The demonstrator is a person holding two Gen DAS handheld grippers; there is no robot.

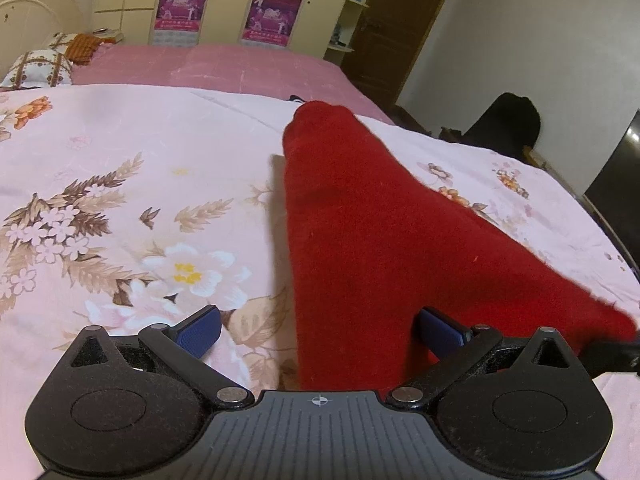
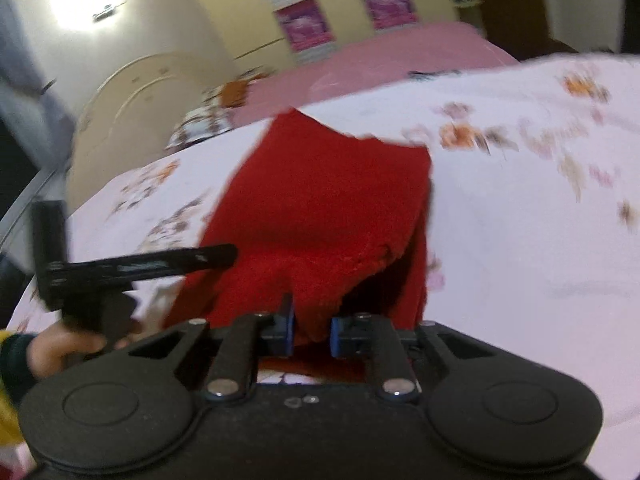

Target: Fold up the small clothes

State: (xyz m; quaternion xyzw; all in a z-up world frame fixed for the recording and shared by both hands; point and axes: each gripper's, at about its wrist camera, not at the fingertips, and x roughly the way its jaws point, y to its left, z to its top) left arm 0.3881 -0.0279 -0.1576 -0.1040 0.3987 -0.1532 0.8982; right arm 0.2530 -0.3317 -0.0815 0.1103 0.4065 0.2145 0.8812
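A small red knit garment [image 1: 360, 224] lies on the floral pink bedspread [image 1: 120, 184], one narrow end pointing away from me. My left gripper [image 1: 320, 330] is open, its blue pads [image 1: 200, 330] wide apart on either side of the garment's near end. In the blurred right wrist view my right gripper [image 2: 311, 330] is shut on an edge of the red garment [image 2: 328, 200] and lifts it, so the cloth folds over. The left gripper [image 2: 132, 268] shows as a black bar touching the garment's left side.
A plain pink sheet [image 1: 224, 66] covers the far part of the bed, with patterned pillows [image 1: 36, 68] at the far left. Cream wardrobes with pink posters [image 1: 272, 12] stand behind. A dark chair [image 1: 504, 124] and a brown door [image 1: 400, 20] are to the right.
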